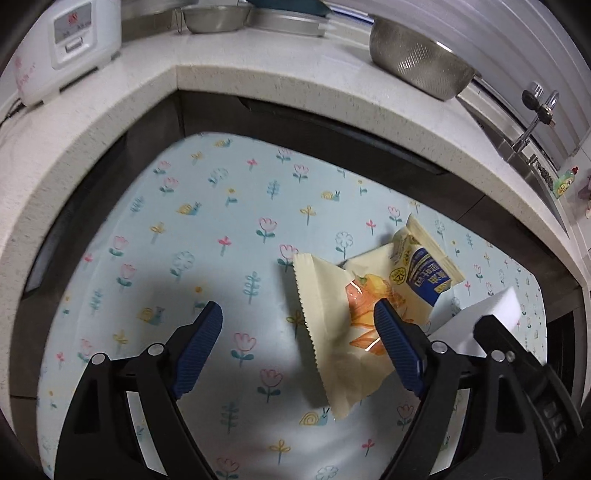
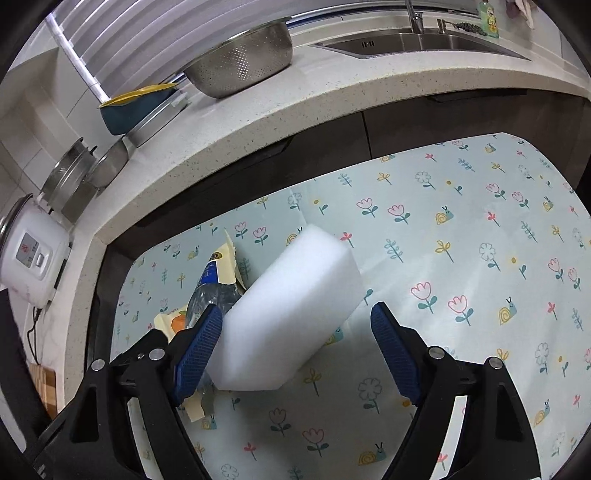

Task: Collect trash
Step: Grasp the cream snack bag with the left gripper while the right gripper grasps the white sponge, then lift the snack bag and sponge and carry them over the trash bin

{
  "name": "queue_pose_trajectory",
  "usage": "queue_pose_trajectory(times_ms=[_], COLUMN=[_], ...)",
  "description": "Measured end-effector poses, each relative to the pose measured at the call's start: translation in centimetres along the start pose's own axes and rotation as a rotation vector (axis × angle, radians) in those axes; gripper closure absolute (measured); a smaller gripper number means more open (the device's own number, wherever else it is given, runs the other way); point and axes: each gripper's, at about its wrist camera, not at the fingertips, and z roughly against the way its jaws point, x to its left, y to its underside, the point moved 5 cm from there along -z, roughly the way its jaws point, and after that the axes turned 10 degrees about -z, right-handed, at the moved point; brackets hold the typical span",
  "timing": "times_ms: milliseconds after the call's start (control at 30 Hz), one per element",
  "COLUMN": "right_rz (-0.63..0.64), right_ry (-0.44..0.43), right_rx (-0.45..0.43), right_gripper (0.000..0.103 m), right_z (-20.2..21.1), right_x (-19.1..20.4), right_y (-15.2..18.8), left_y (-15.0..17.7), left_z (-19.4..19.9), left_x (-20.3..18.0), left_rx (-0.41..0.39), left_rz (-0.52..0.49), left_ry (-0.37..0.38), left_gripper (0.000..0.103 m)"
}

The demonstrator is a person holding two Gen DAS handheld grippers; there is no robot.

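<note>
A cream snack wrapper with an orange picture [image 1: 332,325] lies on the flowered tablecloth [image 1: 207,229], partly over a second cream wrapper with a blue label [image 1: 424,266]. My left gripper [image 1: 299,350] is open above the cloth, its right finger [image 1: 399,350] over the orange wrapper. A white foam block [image 2: 291,314] stands between the open fingers of my right gripper [image 2: 297,350], leaning on the left finger [image 2: 197,354]. A crushed clear plastic bottle [image 2: 210,295] and the wrappers [image 2: 225,262] lie behind that finger. The block also shows in the left wrist view [image 1: 487,314].
A pale stone counter [image 1: 258,85] wraps around the table's far side. On it stand a white rice cooker [image 1: 62,48], a steel colander [image 2: 243,62], steel bowls [image 1: 214,18] and a blue-and-yellow tray [image 2: 136,107]. A sink with a tap [image 2: 417,37] is at the far right.
</note>
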Motion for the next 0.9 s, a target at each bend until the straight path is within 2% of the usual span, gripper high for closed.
queue_pose_trajectory(times_ms=[133, 200, 233, 300, 367, 467, 567, 900], right_rz=[0.003, -0.011, -0.02, -0.03, -0.031, -0.065, -0.106, -0.188], right_ry=[-0.03, -0.037, -0.041, -0.048, -0.056, -0.096, -0.13, -0.181], right_rx=[0.009, 0.011, 0.014, 0.021, 0.03, 0.056, 0.076, 0.104], right_gripper=[0.033, 0.033, 0.033, 0.033, 0.033, 0.033, 0.033, 0.033], right_z=[1.2, 1.7, 2.0, 2.4, 2.6, 2.5, 2.4, 3.0], right_x=[-0.7, -1.5, -1.9, -2.5, -2.7, -3.0, -3.3, -4.1], right_y=[0.7, 0.9, 1.1, 1.2, 1.4, 1.4, 1.5, 1.6], left_y=[0.6, 1.1, 1.4, 1.7, 2.0, 2.4, 2.9, 4.7], left_z=[-1.4, -1.8, -2.0, -1.9, -1.8, -1.6, -1.1, -0.3], left_x=[-1.2, -1.8, -2.2, -2.8, -3.5, -4.4, -5.1, -6.2], left_rx=[0.027, 0.038, 0.046, 0.037, 0.04, 0.051, 0.045, 0.058], left_rz=[-0.019, -0.026, -0.029, -0.042, -0.056, -0.058, -0.082, -0.119], left_ry=[0.042, 0.071, 0.087, 0.086, 0.11, 0.149, 0.15, 0.15], left_gripper=[0.024, 0.031, 0.038, 0.045, 0.068, 0.086, 0.09, 0.091])
